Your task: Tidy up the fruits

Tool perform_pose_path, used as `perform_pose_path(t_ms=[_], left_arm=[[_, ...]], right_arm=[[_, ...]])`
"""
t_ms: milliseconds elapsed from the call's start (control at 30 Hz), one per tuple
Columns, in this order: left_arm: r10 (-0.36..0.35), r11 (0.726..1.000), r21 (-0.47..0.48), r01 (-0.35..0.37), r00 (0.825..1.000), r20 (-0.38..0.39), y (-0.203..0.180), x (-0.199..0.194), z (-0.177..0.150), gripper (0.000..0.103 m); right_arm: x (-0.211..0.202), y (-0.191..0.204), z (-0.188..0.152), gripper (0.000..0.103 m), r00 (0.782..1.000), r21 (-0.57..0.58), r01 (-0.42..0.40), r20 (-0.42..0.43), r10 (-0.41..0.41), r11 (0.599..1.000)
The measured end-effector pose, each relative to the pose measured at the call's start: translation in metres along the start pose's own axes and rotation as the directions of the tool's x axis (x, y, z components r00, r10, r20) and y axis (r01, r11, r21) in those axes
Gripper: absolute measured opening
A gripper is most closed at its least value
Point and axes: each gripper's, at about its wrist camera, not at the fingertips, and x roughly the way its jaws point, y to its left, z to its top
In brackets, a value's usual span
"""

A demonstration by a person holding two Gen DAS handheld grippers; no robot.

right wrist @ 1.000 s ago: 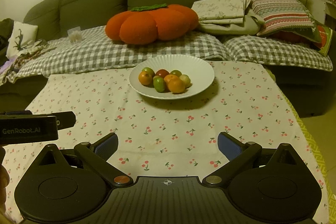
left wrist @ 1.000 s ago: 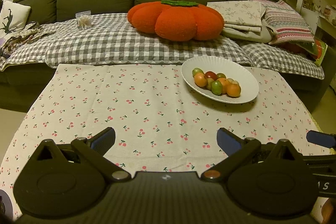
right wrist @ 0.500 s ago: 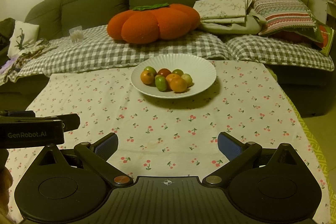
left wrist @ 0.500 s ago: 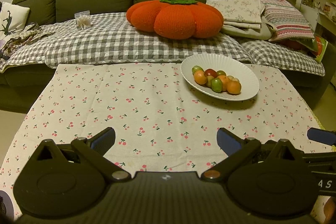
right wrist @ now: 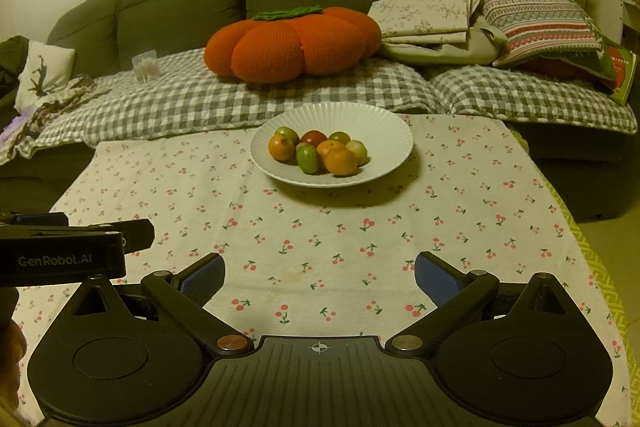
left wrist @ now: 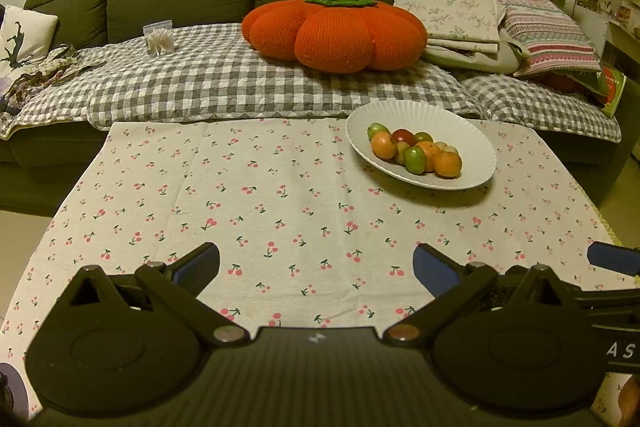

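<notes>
Both the left hand-held gripper [left wrist: 316, 263] and the right hand-held gripper [right wrist: 318, 273] gape wide over the bench's near edge. Fruits [right wrist: 316, 151] fill the plate [right wrist: 384, 131] near the far edge. Only the right view shows the left unit's lettering.

Ahead of the spread jaws, a matt woven tablecloth [right wrist: 320, 227] printed with cherries is covering the table. Beyond the fingertips, a white plate [right wrist: 384, 131] with a fluted rim is looking like smooth glazed ceramic, and the fruits [right wrist: 316, 151] in it are showing smooth, faintly shiny skins. Farther off, a chunky knitted pumpkin cushion [left wrist: 336, 31] is lying on a quilted checked cloth [left wrist: 208, 83]. The right gripper [right wrist: 319, 273] is showing matt black plastic arms, finely textured blue pads [right wrist: 202, 277] and bright metal pivot pins.
</notes>
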Motion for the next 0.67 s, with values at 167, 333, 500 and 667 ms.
perform_pose_path(t_ms=[167,333,500,667], left_arm=[[0.007,1.0,0.003,-0.007,1.0,0.001,-0.0003,0.0001,-0.0006,0.102],[0.005,1.0,0.004,-0.005,1.0,0.005,0.0001,0.0002,-0.0006,0.102],[0.011,1.0,0.01,-0.012,1.0,0.018,-0.0005,-0.0012,-0.0004,0.102],[0.012,1.0,0.008,-0.012,1.0,0.016,-0.0012,-0.001,-0.0003,0.102]], right_arm=[[0.0002,0.0004,-0.0003,0.102,1.0,0.0,0.0,0.0,0.0,1.0],[0.0003,0.0006,-0.0004,0.102,1.0,0.0,0.0,0.0,0.0,1.0],[0.0005,0.0003,-0.0002,0.102,1.0,0.001,-0.001,0.001,0.001,1.0],[0.0004,0.0001,-0.0003,0.102,1.0,0.001,-0.001,0.001,0.001,1.0]])
